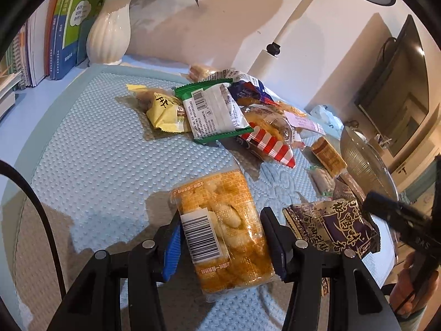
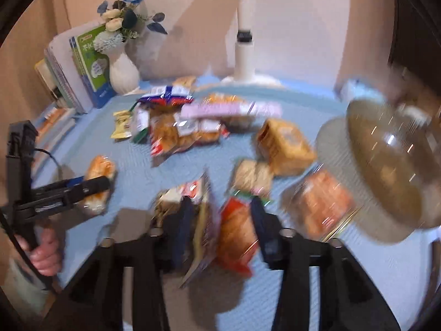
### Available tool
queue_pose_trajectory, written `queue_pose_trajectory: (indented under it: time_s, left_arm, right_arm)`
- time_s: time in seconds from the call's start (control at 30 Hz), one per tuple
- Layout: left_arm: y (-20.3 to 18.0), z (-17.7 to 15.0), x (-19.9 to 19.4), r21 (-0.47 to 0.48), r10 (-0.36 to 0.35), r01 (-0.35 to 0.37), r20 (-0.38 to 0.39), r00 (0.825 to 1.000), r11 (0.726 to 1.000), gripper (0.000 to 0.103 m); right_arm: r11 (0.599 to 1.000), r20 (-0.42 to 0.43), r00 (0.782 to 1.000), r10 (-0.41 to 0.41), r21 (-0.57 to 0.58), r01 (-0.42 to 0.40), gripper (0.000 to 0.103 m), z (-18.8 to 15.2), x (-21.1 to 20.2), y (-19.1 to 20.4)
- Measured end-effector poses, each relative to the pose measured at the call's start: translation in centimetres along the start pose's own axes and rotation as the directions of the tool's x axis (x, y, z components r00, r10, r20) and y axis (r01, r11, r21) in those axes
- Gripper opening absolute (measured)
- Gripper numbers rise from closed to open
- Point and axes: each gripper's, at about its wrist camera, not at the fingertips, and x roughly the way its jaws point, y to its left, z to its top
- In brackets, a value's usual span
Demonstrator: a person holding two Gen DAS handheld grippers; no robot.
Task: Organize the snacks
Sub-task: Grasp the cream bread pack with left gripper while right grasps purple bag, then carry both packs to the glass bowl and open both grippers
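Note:
My left gripper (image 1: 220,231) is shut on an orange clear-wrapped snack pack (image 1: 220,220) with a barcode, held just above the blue mat; it also shows in the right wrist view (image 2: 96,184). My right gripper (image 2: 220,215) is wide, with a purple packet (image 2: 202,234) and a red-orange packet (image 2: 237,234) between its fingers; blur hides whether it grips them. The purple packet shows in the left wrist view (image 1: 330,226). A pile of mixed snacks (image 1: 215,110) lies mid-mat. A ribbed glass bowl (image 2: 386,171) stands at the right.
A white vase (image 1: 109,33) with flowers and a row of books (image 1: 55,35) stand at the back left. A white lamp post (image 2: 244,35) rises at the back. A dark monitor (image 1: 399,82) stands at the far right. The blue mat (image 1: 96,151) covers the table.

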Motion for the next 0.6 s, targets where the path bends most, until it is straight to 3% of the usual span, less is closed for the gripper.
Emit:
queue_pose_trajectory:
  time_s: [0.07, 0.13, 0.43, 0.5, 0.6]
  left_arm:
    - [-0.1, -0.1, 0.1, 0.007, 0.008, -0.008, -0.003, 1.0, 1.0, 0.052]
    - [-0.2, -0.2, 0.3, 0.015, 0.014, -0.014, -0.011, 1.0, 1.0, 0.052]
    - [-0.5, -0.6, 0.7, 0.034, 0.028, -0.027, -0.033, 0.999, 0.999, 0.054]
    - [-0.7, -0.6, 0.7, 0.044, 0.026, -0.024, -0.038, 0.999, 0.999, 0.061]
    - [-1.4, -1.0, 0.7, 0.066, 0.052, -0.048, -0.052, 0.997, 0.997, 0.069]
  right_arm:
    - [0.998, 0.009, 0.998, 0.067, 0.014, -0.067, 0.073, -0.7, -0.3, 0.3]
    - [0.996, 0.022, 0.996, 0.084, 0.004, -0.084, 0.083, -1.4, -0.4, 1.1]
    - [1.0, -0.029, 1.0, 0.013, -0.028, -0.013, 0.083, -1.4, 3.9, 3.8]
    - [0.995, -0.023, 0.998, -0.062, -0.077, 0.06, 0.072, -1.5, 4.3, 4.7]
    - [0.99, -0.01, 0.995, -0.096, -0.101, 0.095, 0.068, -1.8, 4.1, 5.0]
